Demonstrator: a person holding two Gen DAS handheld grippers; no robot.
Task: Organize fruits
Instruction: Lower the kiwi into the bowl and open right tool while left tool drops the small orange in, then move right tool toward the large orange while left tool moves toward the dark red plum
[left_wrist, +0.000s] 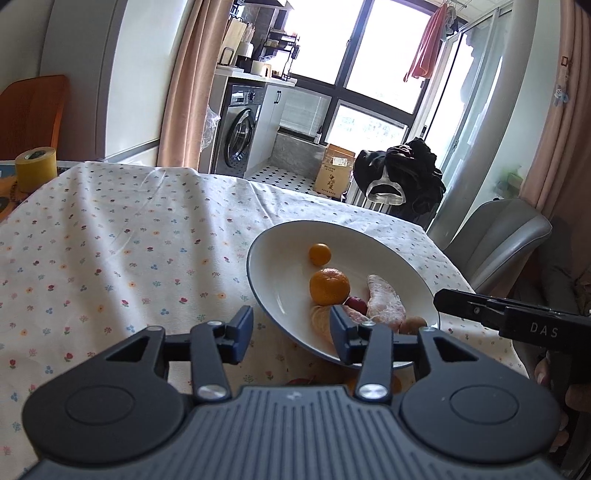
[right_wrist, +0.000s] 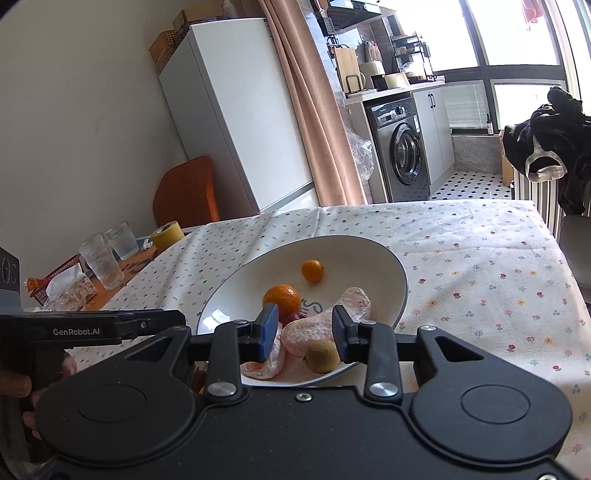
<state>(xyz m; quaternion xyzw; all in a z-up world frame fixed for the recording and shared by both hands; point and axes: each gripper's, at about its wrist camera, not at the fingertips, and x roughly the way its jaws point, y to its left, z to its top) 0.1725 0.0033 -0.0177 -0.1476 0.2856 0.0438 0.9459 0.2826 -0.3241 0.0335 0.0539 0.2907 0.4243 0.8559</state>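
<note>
Left wrist: left gripper spread wide, empty, over the plate rim on the worktop; mandarin and kumquat already plated. Right wrist: right gripper also agape, empty, above kiwi. Mostly done, judging by this.

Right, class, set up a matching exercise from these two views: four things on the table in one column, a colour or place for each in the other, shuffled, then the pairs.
Things:
1. kumquat
2. kiwi
3. roll of tape
4. drinking glasses

Descriptions:
A. brown-green, at the plate's near rim
B. yellow, off the flowered cloth
C. clear, beside the snack packets
D. small, orange, alone toward the plate's far side

Pairs: 1-D, 2-A, 3-B, 4-C
</note>
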